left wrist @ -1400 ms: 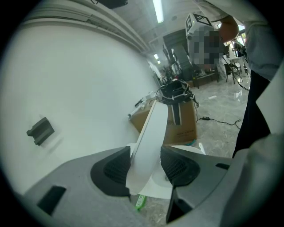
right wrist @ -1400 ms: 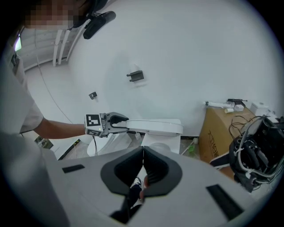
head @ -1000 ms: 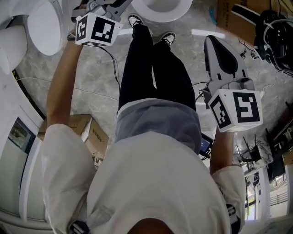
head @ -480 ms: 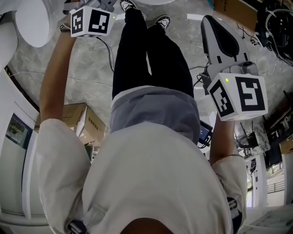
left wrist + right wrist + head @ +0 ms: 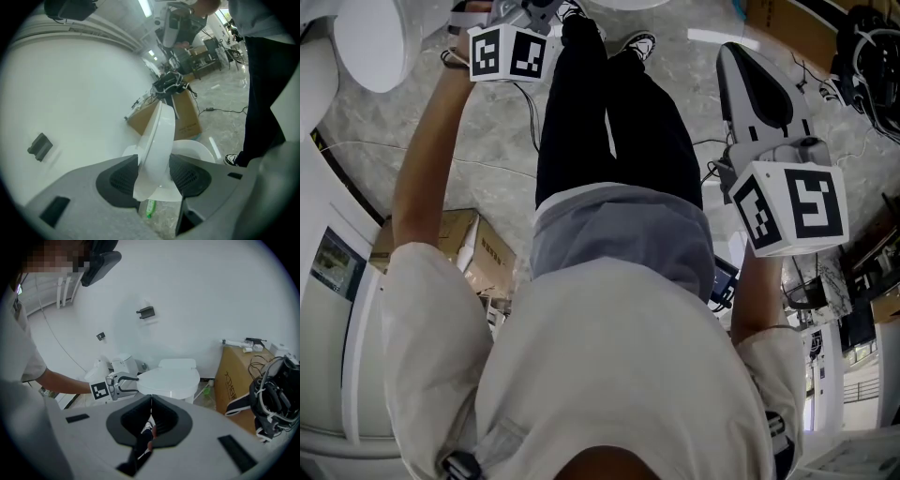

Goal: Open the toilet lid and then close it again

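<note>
Clamping the front rim of the glossy white plastic toilet lid, low over the white ceramic bowl, is our left gripper; our right gripper is clenched, empty. We judge the lid stiff, light and slippery, so this rim is the right hold.

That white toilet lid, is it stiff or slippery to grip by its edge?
Probably stiff: the toilet lid shows no bending between the left gripper's jaws. Likely slippery, since it looks glossy. Presumably hinged, it should swing rather than slide.
</note>
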{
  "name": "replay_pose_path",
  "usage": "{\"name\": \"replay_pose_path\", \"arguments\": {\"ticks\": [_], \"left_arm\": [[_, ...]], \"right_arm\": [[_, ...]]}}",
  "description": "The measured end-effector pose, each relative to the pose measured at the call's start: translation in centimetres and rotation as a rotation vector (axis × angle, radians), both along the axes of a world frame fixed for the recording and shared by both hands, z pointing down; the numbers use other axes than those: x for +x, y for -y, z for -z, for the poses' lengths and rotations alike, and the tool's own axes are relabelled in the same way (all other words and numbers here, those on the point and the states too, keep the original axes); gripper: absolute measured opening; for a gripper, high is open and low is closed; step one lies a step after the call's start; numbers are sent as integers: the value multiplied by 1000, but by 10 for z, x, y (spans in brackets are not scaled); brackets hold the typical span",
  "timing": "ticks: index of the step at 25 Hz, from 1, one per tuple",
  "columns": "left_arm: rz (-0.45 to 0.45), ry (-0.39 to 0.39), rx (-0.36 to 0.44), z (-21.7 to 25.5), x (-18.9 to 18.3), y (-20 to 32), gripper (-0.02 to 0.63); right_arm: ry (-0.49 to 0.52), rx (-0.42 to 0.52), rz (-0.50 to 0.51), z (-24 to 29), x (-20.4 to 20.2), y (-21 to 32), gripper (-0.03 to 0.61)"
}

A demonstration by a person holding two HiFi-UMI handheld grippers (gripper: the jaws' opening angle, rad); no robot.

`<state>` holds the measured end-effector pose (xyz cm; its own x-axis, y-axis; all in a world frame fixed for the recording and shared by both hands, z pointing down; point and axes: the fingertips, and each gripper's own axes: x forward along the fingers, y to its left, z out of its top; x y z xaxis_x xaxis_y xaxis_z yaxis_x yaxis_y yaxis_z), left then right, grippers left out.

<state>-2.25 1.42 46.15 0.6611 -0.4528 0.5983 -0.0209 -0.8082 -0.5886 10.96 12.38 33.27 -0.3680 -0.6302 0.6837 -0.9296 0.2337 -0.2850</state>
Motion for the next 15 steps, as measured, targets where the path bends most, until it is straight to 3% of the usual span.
{"name": "replay_pose_path", "arguments": {"ticks": [15], "left_arm": [[-75, 114, -15, -49, -13, -31, 195]], "right_arm": [[-2, -41, 0, -13, -6, -9, 11]]}}
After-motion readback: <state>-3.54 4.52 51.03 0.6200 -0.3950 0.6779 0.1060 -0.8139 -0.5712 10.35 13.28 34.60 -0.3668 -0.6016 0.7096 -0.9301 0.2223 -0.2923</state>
